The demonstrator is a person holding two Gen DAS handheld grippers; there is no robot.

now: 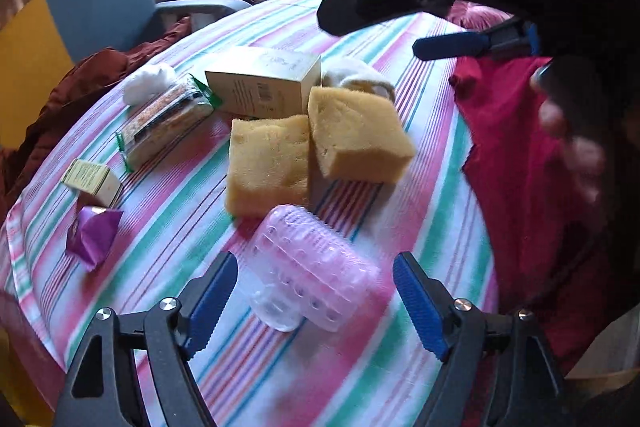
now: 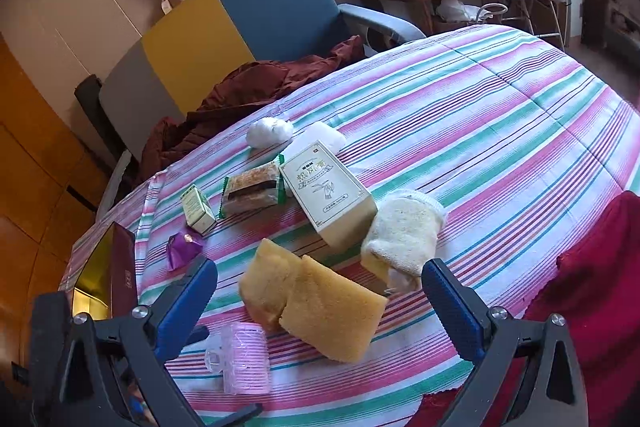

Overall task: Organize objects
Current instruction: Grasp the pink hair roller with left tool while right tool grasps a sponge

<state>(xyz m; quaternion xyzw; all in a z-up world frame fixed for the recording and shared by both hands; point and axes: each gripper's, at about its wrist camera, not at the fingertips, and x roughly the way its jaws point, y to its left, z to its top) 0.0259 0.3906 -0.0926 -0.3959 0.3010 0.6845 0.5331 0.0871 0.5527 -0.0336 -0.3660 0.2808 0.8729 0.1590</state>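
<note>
Striped bedspread (image 1: 400, 367) carries a light, springy pink hair roller (image 1: 316, 267) lying free between the left gripper's (image 1: 316, 303) spread jaws; pinch its ridged barrel gently; right gripper (image 2: 320, 303) gapes empty.

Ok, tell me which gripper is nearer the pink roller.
Left. The left gripper is open right over the pink roller; the right gripper hangs over the sponges, roller off to its left.

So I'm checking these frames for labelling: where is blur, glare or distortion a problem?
Left wrist view: the pink hair roller and the purple wrapper are motion-smeared, a hand at the right edge is blurred, the window is blown out. Right wrist view: sharper, box print visible; fisheye bends the striped cloth into a dome in both.
</note>
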